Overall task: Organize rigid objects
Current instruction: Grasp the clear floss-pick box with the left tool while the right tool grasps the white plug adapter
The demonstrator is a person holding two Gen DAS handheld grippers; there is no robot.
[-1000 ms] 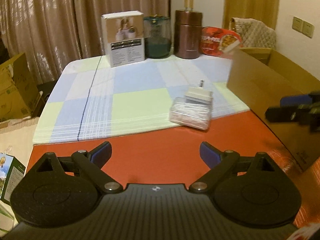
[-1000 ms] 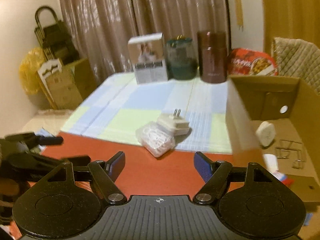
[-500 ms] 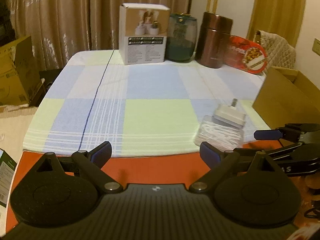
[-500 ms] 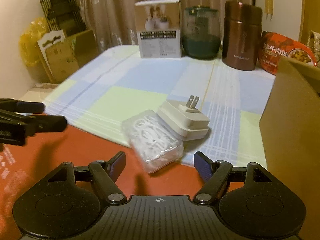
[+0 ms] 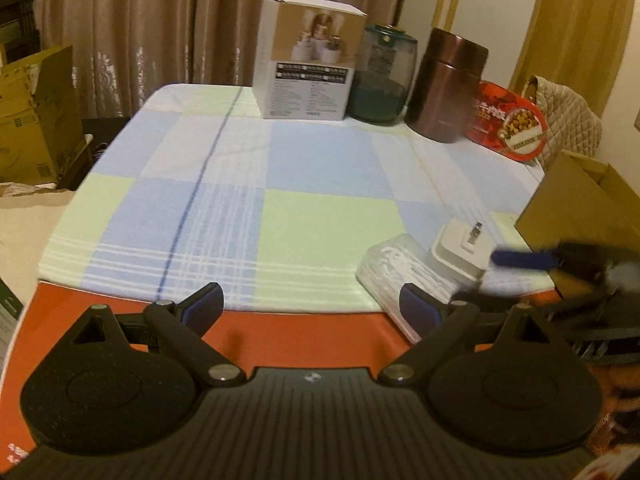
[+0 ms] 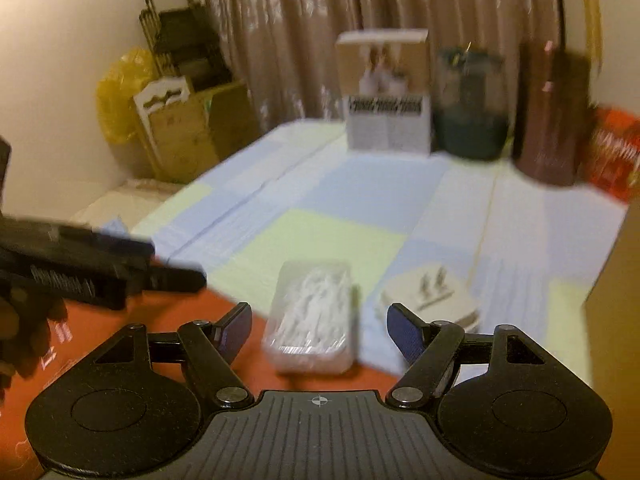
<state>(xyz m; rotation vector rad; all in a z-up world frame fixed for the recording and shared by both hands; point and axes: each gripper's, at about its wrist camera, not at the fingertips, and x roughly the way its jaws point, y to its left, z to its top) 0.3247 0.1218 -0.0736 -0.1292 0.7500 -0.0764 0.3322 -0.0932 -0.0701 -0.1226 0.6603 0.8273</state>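
Note:
A clear plastic box of white cotton swabs lies at the checked cloth's near edge, partly on the red table. It sits between the open fingers of my right gripper, just ahead of the tips. A white plug adapter lies right of it, prongs up. In the left wrist view the swab box and adapter are at the right. My left gripper is open and empty over the red table edge. The right gripper shows blurred at the far right.
A cardboard box stands at the right edge. At the back of the cloth stand a white product box, a green glass jar, a brown canister and a red food packet. Cartons stand on the floor at left.
My right gripper has swung left and moved in, so the swab box now lies between its open fingers. My left gripper has shifted left and forward; the swab box has moved rightward in its view.

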